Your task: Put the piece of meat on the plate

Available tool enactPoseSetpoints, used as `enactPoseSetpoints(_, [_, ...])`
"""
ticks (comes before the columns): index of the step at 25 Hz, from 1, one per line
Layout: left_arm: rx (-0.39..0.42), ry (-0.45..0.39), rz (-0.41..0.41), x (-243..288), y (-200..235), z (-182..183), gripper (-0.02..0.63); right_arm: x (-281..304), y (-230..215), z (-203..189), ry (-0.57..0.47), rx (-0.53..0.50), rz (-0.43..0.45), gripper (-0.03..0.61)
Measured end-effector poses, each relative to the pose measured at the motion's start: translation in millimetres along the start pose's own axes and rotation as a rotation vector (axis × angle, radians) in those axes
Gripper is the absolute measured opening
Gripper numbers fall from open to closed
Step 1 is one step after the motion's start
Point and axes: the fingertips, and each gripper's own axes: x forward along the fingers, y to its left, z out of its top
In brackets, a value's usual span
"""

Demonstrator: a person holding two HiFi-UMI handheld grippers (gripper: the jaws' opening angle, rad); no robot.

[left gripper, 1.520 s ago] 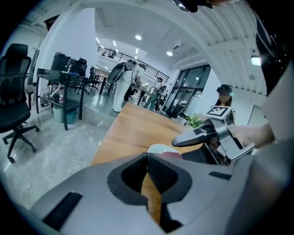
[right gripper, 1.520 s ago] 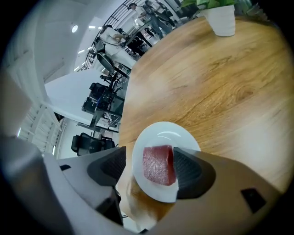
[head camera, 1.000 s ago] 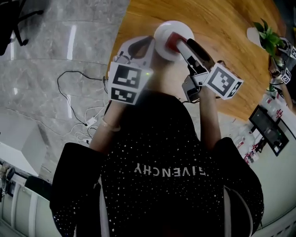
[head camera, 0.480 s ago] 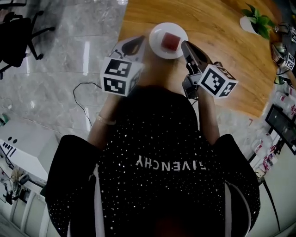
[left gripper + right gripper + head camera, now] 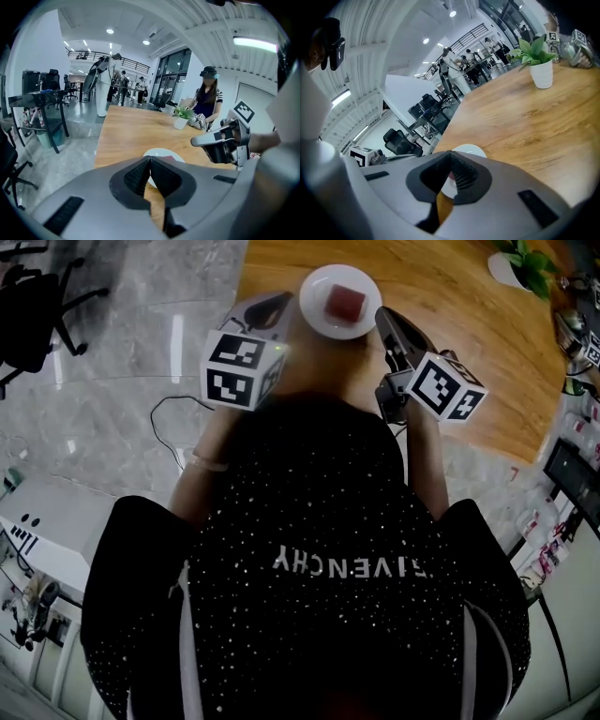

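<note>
A red-brown piece of meat [image 5: 343, 304] lies in the middle of a white plate [image 5: 319, 285] near the edge of the wooden table [image 5: 450, 343]. My left gripper [image 5: 283, 299] hangs just left of the plate, shut and empty, with its tips [image 5: 150, 158] meeting in front of the plate [image 5: 164, 153]. My right gripper [image 5: 380, 314] is just right of the plate, also shut with nothing in it. In the right gripper view its closed tips [image 5: 450, 153] cover most of the plate [image 5: 472, 150]. Neither gripper touches the meat.
A potted plant [image 5: 520, 263] stands at the table's far right, beside another pair of marker cubes [image 5: 579, 348]. A person [image 5: 208, 96] sits at the far end. The table's left edge drops to a grey floor with cables [image 5: 173, 413] and an office chair [image 5: 37, 301].
A second ago my right gripper's jaws were over the plate around the meat. They have drawn back to the right and closed empty, and the meat stays on the plate.
</note>
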Motion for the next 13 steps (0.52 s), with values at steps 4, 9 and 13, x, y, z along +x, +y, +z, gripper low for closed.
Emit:
enactPoseSetpoints(4, [-0.005,0.007,-0.014,1,-3,-4,0.009,0,0,-2,0.001,-0.002,-0.005,0.011])
enactPoseSetpoints(9, [-0.009,0.014,-0.017,2,-7,-7,0.009,-3,2,-6,0.017,-0.038,-0.013,0.011])
enactPoseSetpoints(13, [-0.008,0.01,-0.017,4,-11,-6,0.009,-5,0,-6,0.026,-0.054,-0.017,0.011])
